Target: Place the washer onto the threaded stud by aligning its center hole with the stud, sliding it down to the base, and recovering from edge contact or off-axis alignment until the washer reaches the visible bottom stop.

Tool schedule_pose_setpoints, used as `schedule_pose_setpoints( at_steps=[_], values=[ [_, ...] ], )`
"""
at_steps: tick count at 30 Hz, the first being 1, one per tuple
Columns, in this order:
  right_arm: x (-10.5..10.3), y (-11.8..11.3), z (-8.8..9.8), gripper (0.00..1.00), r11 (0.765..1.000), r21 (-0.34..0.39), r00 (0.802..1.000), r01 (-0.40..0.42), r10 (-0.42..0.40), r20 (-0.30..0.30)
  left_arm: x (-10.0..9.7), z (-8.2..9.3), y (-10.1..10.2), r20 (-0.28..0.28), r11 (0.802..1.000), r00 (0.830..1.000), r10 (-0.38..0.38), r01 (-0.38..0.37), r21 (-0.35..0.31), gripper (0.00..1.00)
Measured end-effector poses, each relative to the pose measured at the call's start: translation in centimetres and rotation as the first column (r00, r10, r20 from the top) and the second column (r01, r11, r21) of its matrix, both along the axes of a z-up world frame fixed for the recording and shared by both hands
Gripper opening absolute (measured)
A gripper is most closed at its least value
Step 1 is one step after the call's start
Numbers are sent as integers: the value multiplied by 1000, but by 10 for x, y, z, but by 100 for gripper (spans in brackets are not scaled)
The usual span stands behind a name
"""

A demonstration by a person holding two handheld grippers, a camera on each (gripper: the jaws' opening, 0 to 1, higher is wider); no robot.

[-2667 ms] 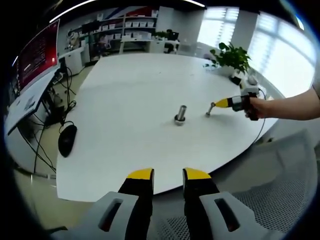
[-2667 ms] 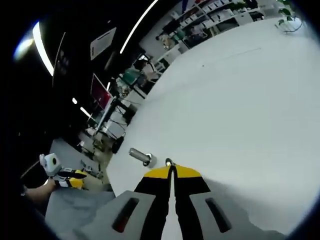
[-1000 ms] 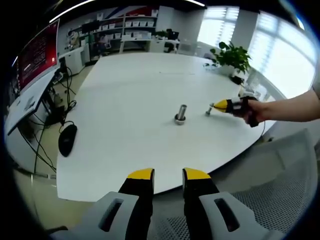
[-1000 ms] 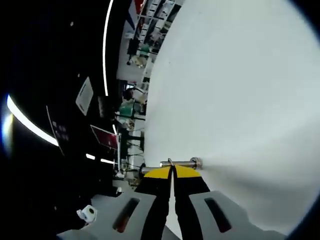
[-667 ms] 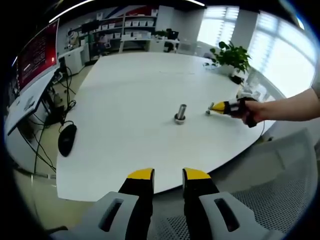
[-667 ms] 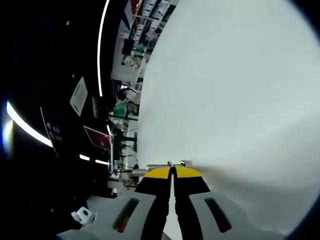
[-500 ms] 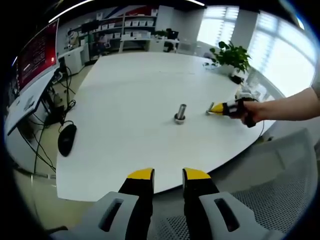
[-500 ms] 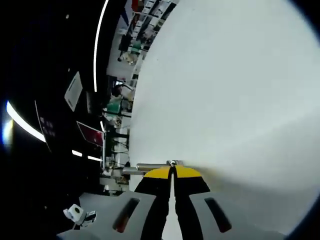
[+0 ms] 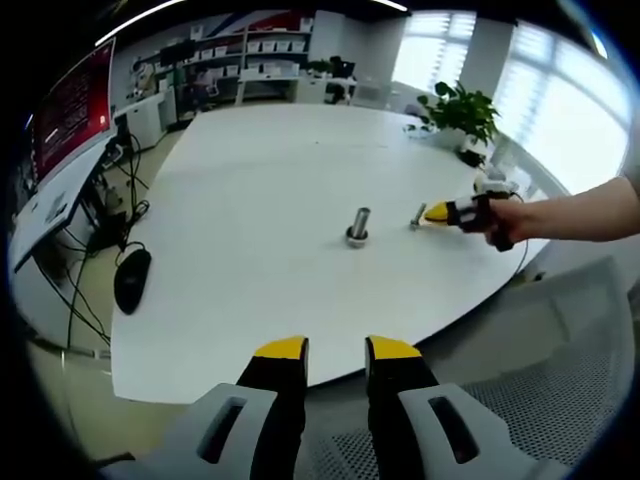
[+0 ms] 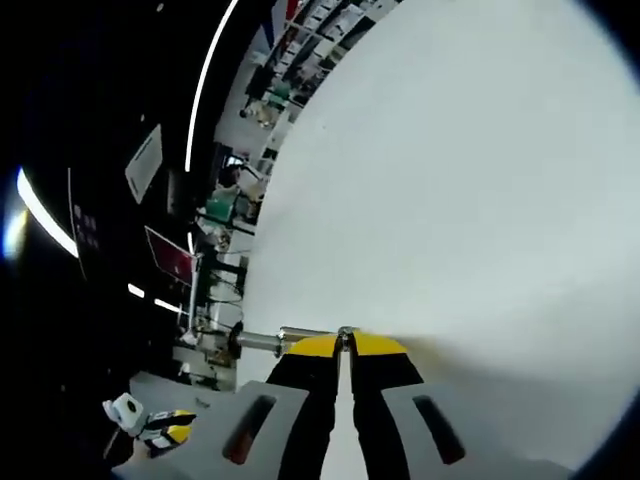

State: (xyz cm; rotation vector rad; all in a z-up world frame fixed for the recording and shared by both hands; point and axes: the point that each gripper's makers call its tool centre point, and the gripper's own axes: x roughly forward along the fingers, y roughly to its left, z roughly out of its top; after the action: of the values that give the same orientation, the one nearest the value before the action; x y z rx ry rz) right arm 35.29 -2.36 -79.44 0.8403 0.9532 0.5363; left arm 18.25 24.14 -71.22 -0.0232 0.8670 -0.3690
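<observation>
Left gripper view: threaded stud (image 9: 357,225) upright mid-table (image 9: 260,180), right gripper (image 9: 424,213) at its 3 o'clock, held level, hand (image 9: 497,220) gripping it. Right gripper view: jaws clamped on washer (image 10: 345,333), stud lying at 9 o'clock of the tips, close. Left gripper (image 9: 335,347) jaws parted, holding nothing, back off the table edge.
</observation>
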Motion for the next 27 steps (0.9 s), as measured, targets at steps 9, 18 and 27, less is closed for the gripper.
schedule_pose_setpoints(
  at_steps=[9,18,27],
  values=[
    [-7,-3,41,11,999,-27,988,-48,51,144,1,2,0,7,1000,1000,9,-9,-6,22],
    [-40,-2,68,12,986,-114,957,-123,149,250,1,4,-3,21,1000,1000,-2,2,-22,23],
    [-84,1,88,14,928,-248,867,-277,353,351,3,7,-5,36,1000,999,-7,8,-30,23]
  ],
)
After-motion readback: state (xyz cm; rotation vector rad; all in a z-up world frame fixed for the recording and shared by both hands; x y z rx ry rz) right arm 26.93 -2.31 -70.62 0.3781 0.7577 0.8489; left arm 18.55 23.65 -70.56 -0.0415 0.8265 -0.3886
